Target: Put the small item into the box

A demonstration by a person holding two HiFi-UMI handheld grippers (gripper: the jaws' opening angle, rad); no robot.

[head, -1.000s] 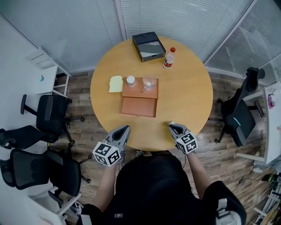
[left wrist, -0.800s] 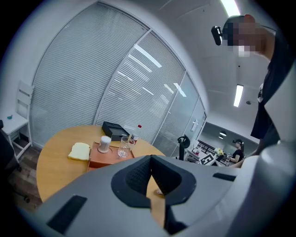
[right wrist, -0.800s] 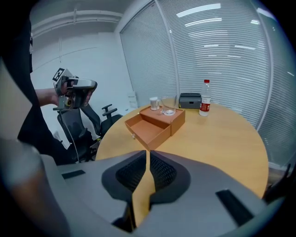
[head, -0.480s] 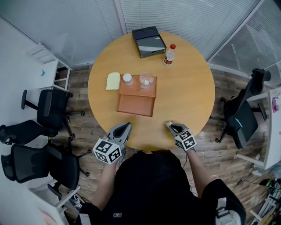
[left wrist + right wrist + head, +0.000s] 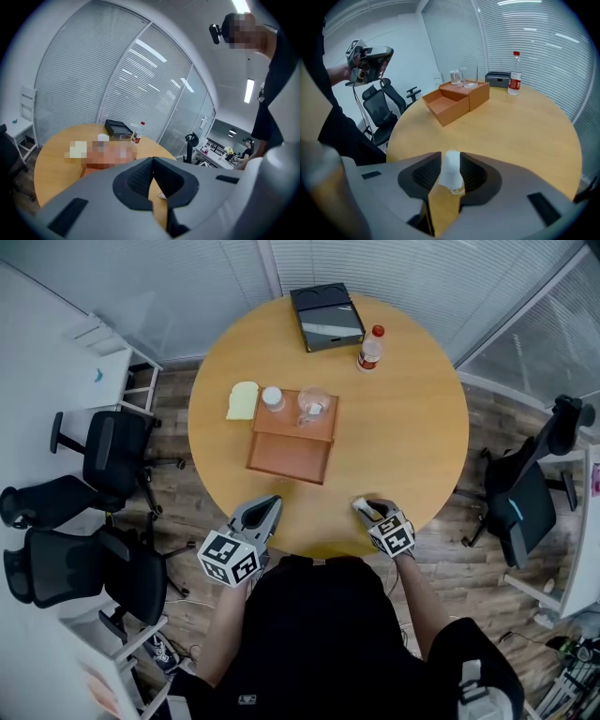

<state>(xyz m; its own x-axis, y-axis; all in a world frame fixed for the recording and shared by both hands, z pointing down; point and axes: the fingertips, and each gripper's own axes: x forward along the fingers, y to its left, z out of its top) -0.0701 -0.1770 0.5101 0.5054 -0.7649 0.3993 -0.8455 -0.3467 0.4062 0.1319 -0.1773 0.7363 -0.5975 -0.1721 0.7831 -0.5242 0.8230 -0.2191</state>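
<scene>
finding no readable text, brand, number or sign anywhere. seeing a red label on the bottle (image 5: 370, 351), with print too small to make out. seeing black-and-white square markers on the left cube (image 5: 230, 559) and the right cube (image 5: 394, 533), bearing patterns only and spelling no letters or digits.
</scene>
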